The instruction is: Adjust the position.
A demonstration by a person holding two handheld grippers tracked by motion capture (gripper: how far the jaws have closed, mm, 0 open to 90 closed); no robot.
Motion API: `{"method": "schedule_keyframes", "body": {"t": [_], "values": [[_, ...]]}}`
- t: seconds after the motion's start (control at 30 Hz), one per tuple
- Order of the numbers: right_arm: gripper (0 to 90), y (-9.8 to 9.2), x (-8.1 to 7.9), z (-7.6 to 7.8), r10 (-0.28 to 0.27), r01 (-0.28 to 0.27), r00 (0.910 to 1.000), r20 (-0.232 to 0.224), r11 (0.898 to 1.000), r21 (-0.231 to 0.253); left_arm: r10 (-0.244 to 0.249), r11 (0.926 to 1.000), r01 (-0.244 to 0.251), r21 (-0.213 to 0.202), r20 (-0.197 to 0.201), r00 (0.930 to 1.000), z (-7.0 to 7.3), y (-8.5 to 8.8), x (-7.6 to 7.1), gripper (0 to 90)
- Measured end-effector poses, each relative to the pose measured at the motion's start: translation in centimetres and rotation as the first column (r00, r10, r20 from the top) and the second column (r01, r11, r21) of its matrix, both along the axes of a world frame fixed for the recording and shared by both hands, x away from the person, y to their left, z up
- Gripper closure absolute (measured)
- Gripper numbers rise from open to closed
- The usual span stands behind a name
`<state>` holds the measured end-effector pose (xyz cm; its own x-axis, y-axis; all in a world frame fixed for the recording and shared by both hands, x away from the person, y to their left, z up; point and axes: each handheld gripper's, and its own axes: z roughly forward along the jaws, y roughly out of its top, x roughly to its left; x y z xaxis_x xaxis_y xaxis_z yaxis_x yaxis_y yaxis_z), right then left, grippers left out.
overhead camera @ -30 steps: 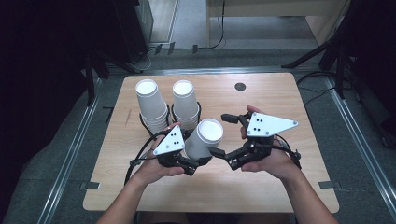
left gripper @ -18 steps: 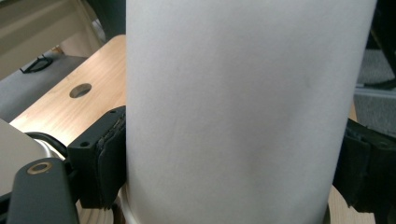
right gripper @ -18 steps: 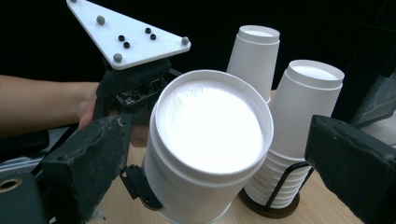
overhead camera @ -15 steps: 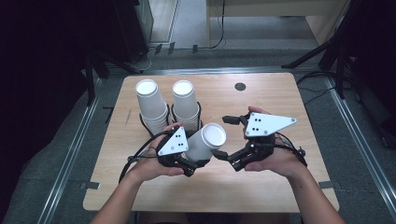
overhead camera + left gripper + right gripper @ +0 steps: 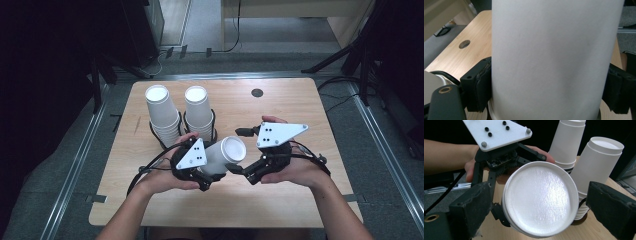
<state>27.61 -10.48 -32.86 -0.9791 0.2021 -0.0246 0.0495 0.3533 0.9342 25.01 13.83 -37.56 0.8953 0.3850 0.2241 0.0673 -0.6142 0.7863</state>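
A white paper cup (image 5: 225,154) lies tilted on its side above the table, and my left gripper (image 5: 212,167) is shut on its wall. In the left gripper view the cup (image 5: 551,57) sits between the pads (image 5: 480,85), which press on both sides. Its round closed end (image 5: 540,197) faces my right gripper (image 5: 541,205). The right jaws stand either side of that end with a gap at each side and have just been closing. In the high view the right gripper (image 5: 236,150) sits just right of the cup.
Two upright stacks of white cups (image 5: 161,107) (image 5: 197,105) stand in black ring holders (image 5: 210,132) at the back left of the wooden table (image 5: 300,100). A small round hole (image 5: 257,92) marks the far edge. Bare tabletop lies to the right and front.
The held cup has dipped slightly toward the right gripper. Both hands keep their places.
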Motion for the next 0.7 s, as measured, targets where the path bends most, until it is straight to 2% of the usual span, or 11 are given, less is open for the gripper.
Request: {"method": "schedule_keyframes", "body": {"t": [0.13,0.27,0.47,0.7], "values": [[11.2,0.1,0.1,-0.1,0.009,-0.009,0.9999,-0.013,1.0,-0.015,-0.003,0.9998,0.003,0.021,0.006,1.0,0.0,-0.1,0.0,12.2],[12.9,0.4,0.1,-0.3,0.021,-0.022,0.9996,-0.018,0.998,-0.053,-0.007,0.9995,0.007,0.031,0.005,1.0,0.0,-0.2,-0.1,12.3],[13.3,1.0,0.0,-0.6,0.039,-0.04,0.999,-0.021,0.996,-0.085,-0.018,0.9981,0.017,0.059,0.014,0.9998,-0.2,-0.5,-0.2,12.3],[14.2,1.2,0.0,-0.7,0.047,-0.05,0.9985,-0.026,0.993,-0.11,-0.019,0.9974,0.018,0.07,0.014,0.9997,-0.2,-0.6,-0.3,12.3]]}}
